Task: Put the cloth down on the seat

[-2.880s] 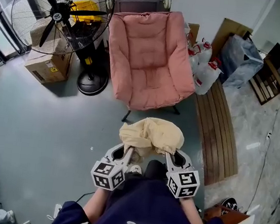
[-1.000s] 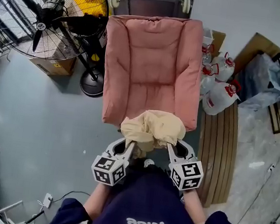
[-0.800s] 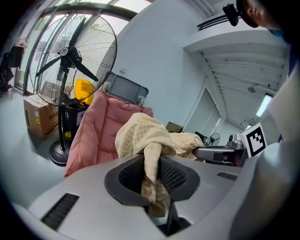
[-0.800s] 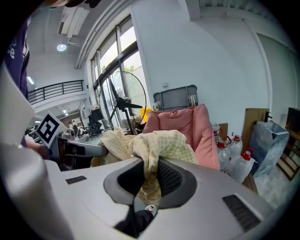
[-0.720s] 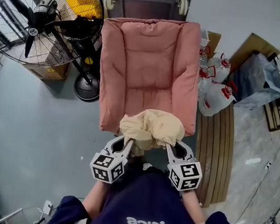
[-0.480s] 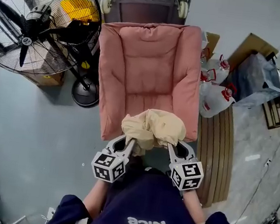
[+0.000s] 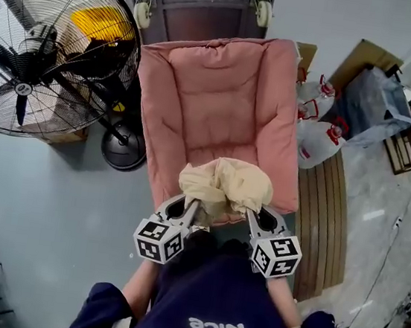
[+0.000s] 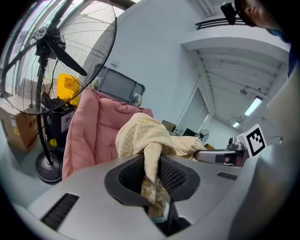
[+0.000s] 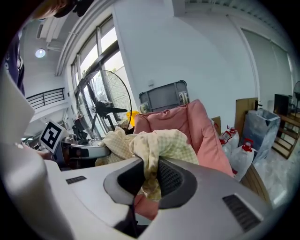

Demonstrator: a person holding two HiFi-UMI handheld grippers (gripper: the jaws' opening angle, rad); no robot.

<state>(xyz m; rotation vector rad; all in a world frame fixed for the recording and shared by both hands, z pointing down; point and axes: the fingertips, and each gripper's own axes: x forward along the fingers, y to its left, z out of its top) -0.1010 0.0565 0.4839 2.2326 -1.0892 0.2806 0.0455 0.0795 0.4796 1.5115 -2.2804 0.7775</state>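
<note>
The carrying step is in hand: the cloth (image 7: 225,187) is in the air between the two grippers, over the front edge of the seat (image 7: 213,108), at the 6 o'clock side of the chair in the head view. It does not seem to lie on the cushion yet.

The left hand-held gripper (image 7: 191,212) is pinching one bunched fold of the cloth, and the right hand-held gripper (image 7: 251,218) is pinching another; each gripper view shows fabric pressed between the dark ribbed pads.

I judge the next move must bring both grippers toward 12 o'clock, above the middle of the seat, then lower them and spread the jaws together.

The cloth is pale yellow with a fine check weave, soft and crumpled into a round lump. The seat is a pink padded cushion, quilted, with raised thick sides.
</note>
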